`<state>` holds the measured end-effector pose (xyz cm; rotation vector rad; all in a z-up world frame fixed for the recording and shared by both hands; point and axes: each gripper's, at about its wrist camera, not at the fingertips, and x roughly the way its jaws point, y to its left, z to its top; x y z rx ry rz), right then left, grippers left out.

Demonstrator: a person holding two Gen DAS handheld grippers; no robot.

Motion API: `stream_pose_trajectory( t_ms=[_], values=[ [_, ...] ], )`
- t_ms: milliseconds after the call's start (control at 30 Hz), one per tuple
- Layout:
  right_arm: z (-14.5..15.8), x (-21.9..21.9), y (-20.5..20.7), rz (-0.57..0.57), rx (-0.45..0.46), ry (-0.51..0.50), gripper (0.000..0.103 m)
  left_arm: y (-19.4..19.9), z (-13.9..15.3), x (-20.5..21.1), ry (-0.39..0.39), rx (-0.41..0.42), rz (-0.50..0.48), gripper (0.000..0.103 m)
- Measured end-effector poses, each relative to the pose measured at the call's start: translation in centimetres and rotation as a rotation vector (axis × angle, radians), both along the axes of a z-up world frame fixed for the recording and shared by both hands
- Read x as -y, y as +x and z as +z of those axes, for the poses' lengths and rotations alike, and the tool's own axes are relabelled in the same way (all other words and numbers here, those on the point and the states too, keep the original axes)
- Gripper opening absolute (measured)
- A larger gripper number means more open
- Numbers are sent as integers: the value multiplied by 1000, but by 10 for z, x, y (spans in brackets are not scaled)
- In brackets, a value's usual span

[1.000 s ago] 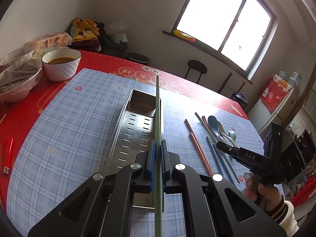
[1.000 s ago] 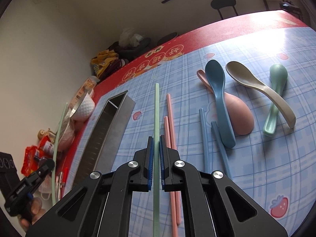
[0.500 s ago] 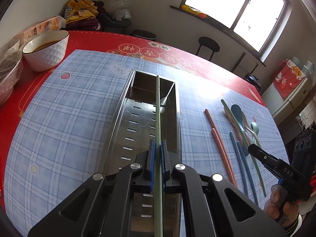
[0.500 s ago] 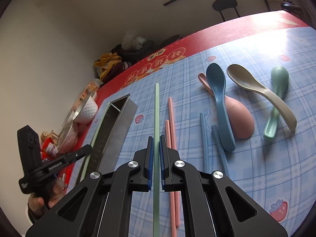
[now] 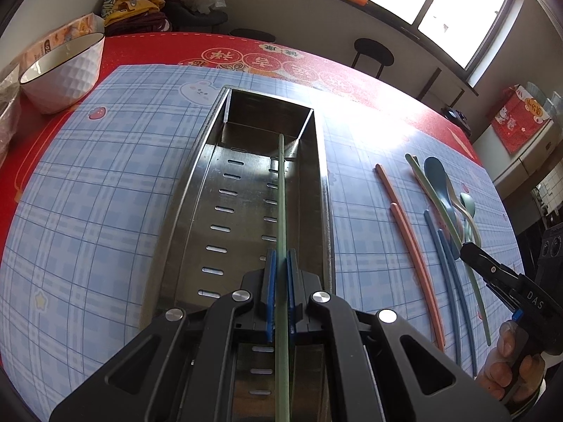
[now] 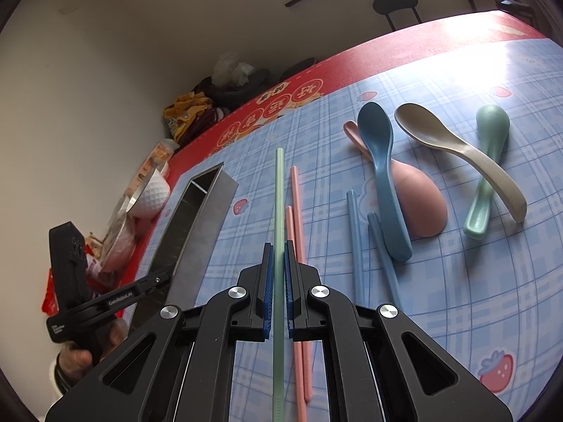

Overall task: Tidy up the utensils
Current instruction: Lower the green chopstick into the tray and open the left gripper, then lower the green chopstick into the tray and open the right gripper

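My left gripper [image 5: 280, 263] is shut on a green chopstick [image 5: 281, 193] and hangs over the perforated steel tray [image 5: 325, 190]. The stick runs along the tray's length, its tip near the far divider. My right gripper [image 6: 278, 256] is shut on a second green chopstick [image 6: 279, 190], just above the blue checked mat. On the mat lie two pink chopsticks [image 6: 295, 204], two blue chopsticks [image 6: 353, 225] and blue [image 6: 378, 147], pink [image 6: 422, 204], beige [image 6: 457, 147] and green spoons [image 6: 489, 147]. The steel tray [image 6: 197, 218] is to their left, with the left gripper [image 6: 158, 279] at it.
A white bowl [image 5: 63, 74] stands at the mat's far left corner on the red tablecloth [image 5: 147, 49]. Bags and packets crowd the table's left edge. A dark stool [image 5: 373, 49] and clothes stand beyond the table, under the window.
My left gripper has come down and forward over the steel tray, carrying its green chopstick lower into it. My right gripper has held still with its chopstick.
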<state>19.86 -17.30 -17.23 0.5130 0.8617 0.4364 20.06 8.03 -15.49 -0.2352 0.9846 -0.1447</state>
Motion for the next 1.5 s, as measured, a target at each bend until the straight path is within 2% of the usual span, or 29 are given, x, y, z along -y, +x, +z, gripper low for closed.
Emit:
stream_pose_trajectory(
  t_ms=[200, 333, 400, 533, 700, 867, 933, 1000, 1133, 1500],
  values=[
    [-1, 0, -5, -5, -3, -4, 6, 0, -1, 1, 11, 11, -23, 7],
    [-2, -3, -7, -8, -9, -5, 6, -5, 7, 3, 34, 48, -52, 14],
    [-1, -6, -7, -8, -10, -7, 6, -11, 13, 4, 57, 85, -60, 19],
    [2, -12, -8, -5, -12, -13, 6, -28, 26, -1, 96, 179, -68, 37],
    [7, -26, -8, 2, -10, -25, 6, -55, 31, -16, 174, 324, -39, 39],
    [15, -45, -8, 15, -6, -38, 6, -81, 29, -34, 222, 400, -20, 64],
    [17, -54, -6, 20, -12, -42, 6, -89, 29, -41, 230, 427, -17, 81],
    [18, -63, -5, 29, -20, -44, 6, -96, 29, -47, 242, 453, -4, 91],
    [24, -87, -2, 49, -26, -62, 6, -101, 29, -57, 234, 473, 18, 97],
    [20, -133, 19, 40, -108, -86, 6, -101, 26, -75, 180, 472, 88, 97]
  ],
)
